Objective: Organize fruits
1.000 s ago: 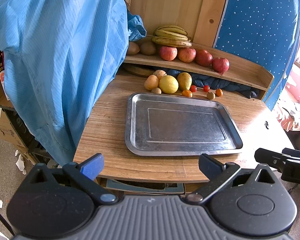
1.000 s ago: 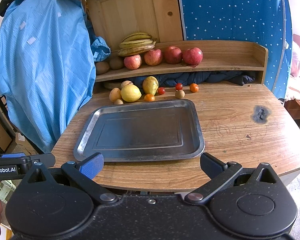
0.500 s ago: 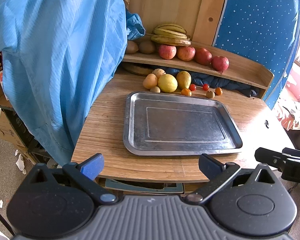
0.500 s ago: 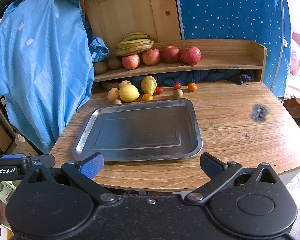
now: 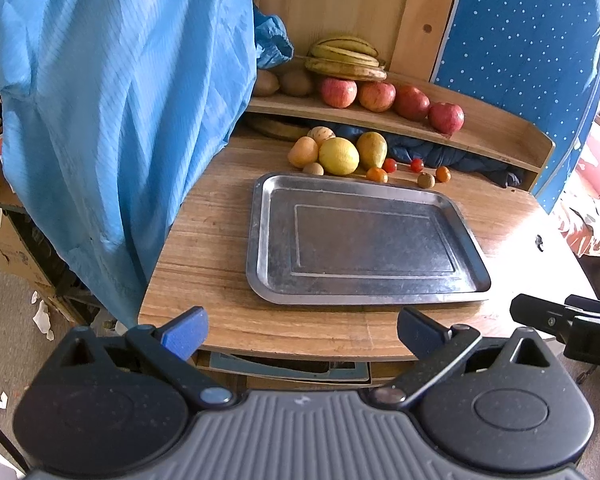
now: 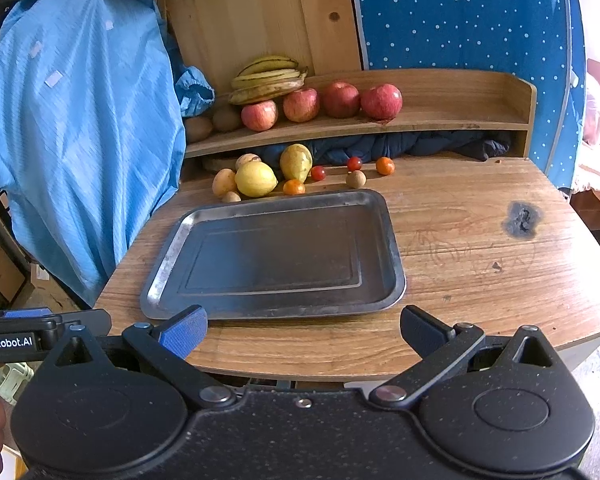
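A bare metal tray (image 5: 260,236) (image 6: 172,256) lies on the wooden table (image 5: 204,248) (image 6: 480,248). Behind it sit a yellow lemon (image 5: 338,156) (image 6: 255,179), a pear (image 5: 372,149) (image 6: 296,162), small oranges and cherry tomatoes (image 5: 389,165) (image 6: 318,173). On the shelf (image 5: 496,136) (image 6: 440,120) rest red apples (image 5: 446,117) (image 6: 381,101) and bananas (image 5: 346,60) (image 6: 270,80). My left gripper (image 5: 302,330) and right gripper (image 6: 304,330) both hover open and empty off the table's near edge, well short of the fruit.
A blue garment (image 5: 112,92) (image 6: 80,120) hangs at the table's left. A wooden board (image 6: 252,20) and a blue dotted panel (image 6: 460,12) back the shelf. Dark cloth (image 6: 400,144) is stuffed under the shelf. A burn mark (image 6: 522,220) spots the table's right part.
Both grippers have drifted slightly; the table and tray sit a little lower and left in the views. Nothing was grasped or moved.
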{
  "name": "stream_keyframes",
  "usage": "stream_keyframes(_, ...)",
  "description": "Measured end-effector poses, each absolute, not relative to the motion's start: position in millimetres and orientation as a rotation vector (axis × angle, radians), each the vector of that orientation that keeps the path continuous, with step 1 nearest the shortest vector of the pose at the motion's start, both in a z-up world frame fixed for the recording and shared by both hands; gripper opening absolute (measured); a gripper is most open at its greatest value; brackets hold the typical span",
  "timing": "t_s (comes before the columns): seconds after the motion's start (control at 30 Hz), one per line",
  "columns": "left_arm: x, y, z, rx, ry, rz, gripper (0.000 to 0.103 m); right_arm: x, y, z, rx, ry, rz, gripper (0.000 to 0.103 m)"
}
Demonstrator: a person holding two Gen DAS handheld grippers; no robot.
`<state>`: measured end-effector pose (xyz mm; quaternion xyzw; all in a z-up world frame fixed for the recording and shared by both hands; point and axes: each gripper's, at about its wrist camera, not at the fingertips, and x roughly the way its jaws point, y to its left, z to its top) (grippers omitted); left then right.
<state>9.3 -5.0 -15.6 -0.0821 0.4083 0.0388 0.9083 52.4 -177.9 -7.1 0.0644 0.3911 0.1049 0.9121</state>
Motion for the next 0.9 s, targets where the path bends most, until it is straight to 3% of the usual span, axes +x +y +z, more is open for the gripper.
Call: stream_keyframes(0.9,60.6,-23.7,-30.6,-0.184,0.929,0.161,0.102,103.2,-197.8,-29.6,0.133,0.893,0.272,0.102)
